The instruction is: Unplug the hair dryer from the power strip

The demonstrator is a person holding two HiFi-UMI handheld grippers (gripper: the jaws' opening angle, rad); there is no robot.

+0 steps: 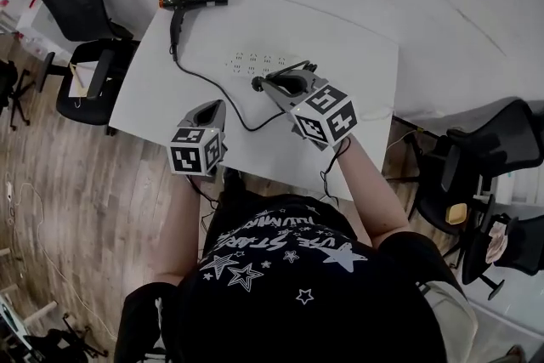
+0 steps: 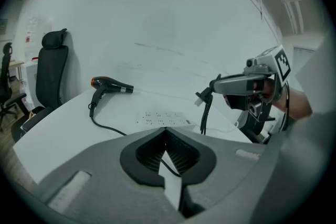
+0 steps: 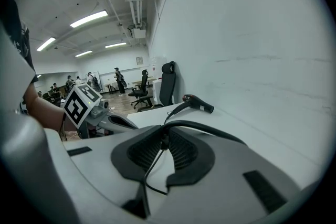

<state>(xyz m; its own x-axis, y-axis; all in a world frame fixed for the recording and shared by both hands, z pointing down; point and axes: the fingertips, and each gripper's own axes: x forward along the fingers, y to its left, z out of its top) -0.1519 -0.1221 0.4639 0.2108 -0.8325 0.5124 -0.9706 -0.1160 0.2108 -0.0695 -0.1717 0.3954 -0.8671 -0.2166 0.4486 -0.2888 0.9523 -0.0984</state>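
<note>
Fingers point(image 3: 139, 152) of both grippers are closed, the left gripper point(image 1: 217, 108) empty at the near edge of the white counter point(image 1: 357, 72), where the hair dryer point(image 1: 191, 0) lies at the far corner and the power strip point(image 1: 255, 62) mid-counter, while the right gripper point(image 1: 259, 84) clenches the dryer's plug point(image 2: 203, 97) clear of that strip.

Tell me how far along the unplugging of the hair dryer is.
Done: the plug is out of the power strip and held up off the table. In hand: the right gripper is shut on that plug. The left gripper holds nothing, jaws together, short of the strip. Left: nothing of the unplugging itself, perhaps only setting the plug down.
</note>
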